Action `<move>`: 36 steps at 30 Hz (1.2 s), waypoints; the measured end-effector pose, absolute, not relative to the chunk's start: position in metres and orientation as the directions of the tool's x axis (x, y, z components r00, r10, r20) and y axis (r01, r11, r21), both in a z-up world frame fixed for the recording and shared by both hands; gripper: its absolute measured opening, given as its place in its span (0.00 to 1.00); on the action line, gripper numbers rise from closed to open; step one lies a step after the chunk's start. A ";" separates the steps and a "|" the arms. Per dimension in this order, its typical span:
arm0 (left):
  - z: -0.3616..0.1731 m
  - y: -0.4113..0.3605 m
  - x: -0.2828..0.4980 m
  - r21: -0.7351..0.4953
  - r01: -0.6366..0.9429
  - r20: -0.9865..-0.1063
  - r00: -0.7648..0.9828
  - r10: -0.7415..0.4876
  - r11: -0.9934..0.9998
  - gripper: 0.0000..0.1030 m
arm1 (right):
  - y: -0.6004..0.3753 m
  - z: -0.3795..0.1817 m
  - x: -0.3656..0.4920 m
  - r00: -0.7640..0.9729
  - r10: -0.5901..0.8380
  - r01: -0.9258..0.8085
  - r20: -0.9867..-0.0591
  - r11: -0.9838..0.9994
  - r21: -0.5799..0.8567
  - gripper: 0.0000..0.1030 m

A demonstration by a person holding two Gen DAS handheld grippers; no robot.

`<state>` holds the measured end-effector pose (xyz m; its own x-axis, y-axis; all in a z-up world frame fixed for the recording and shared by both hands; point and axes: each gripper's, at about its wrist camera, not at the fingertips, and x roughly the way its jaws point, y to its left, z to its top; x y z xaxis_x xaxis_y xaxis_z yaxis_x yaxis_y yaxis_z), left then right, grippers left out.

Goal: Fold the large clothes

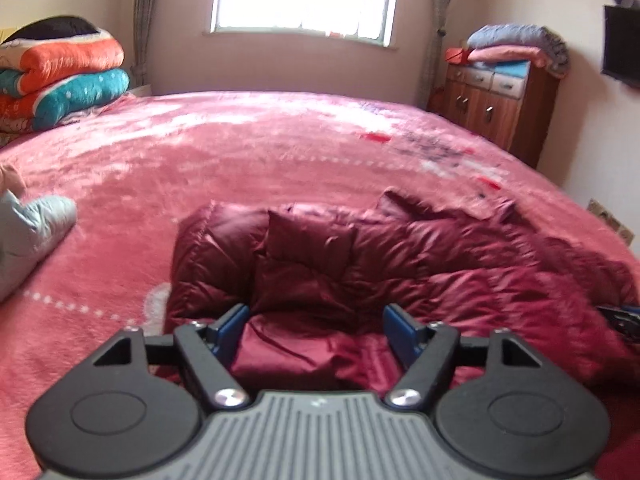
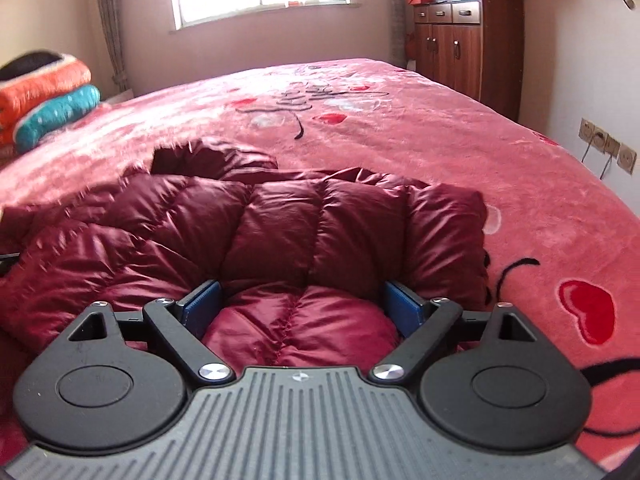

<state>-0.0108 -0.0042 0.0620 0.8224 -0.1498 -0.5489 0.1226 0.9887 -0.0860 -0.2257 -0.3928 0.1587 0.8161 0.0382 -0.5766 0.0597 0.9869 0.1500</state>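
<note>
At far left in the left wrist view a pale garment [image 1: 32,232] lies on the bed [image 1: 280,140], apart from the work, with stacked quilts [image 1: 60,76] behind it by the wall. Next comes the jacket [image 1: 360,256], a dark red padded one, spread in the near middle of the bed; its left part looks turned in over the body, leaving a puffy ridge. The left tool [image 1: 316,330] hangs just over the near hem, its blue pads [image 1: 230,330] spread wide with cloth lying between them but not pinched, so it is released. Moving right, the right tool [image 2: 302,308] sits over the jacket's right part in the same way, pads [image 2: 202,304] wide apart and a quilted bulge rising between them without being pressed; it too grips nothing. Beyond it the bed runs bare of clothes to a cabinet [image 2: 472,36] at the wall. I judge this to be a pause between folds: the sides appear gathered, and both tools are lined up along the near edge. The next move likely calls for both to sink onto the hem, clench on a good thickness of the slippery fabric together, and carry it away toward the collar. The filling is springy, so a shallow bite may slip.
</note>
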 end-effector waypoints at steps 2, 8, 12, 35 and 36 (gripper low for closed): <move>0.075 0.000 -0.029 -0.090 0.147 -0.533 0.828 -0.172 0.985 0.72 | -0.400 0.167 -0.239 0.827 0.059 0.063 -0.560 0.979 0.196 1.00; 0.104 0.019 -0.091 -0.092 0.204 -0.518 0.826 -0.221 0.975 0.73 | -0.419 0.192 -0.292 0.836 0.116 0.040 -0.537 0.962 0.270 1.00; 0.115 0.036 -0.128 -0.099 0.215 -0.524 0.819 -0.234 0.972 0.73 | -0.426 0.197 -0.334 0.816 0.152 0.021 -0.558 0.957 0.291 1.00; 0.079 0.119 -0.240 -0.261 0.143 -0.644 0.711 -0.283 0.955 0.74 | -0.427 0.185 -0.436 0.476 0.407 0.010 -0.780 0.884 0.467 1.00; 0.075 0.122 -0.241 -0.274 0.139 -0.652 0.700 -0.290 0.952 0.74 | -0.423 0.182 -0.434 0.437 0.425 -0.003 -0.793 0.882 0.471 1.00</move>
<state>-0.2411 0.1217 0.0745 0.7001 -0.2905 -0.6523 0.1394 0.9516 -0.2741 -0.4337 -0.4230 0.1819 0.4374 0.4248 -0.7926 -0.0033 0.8821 0.4710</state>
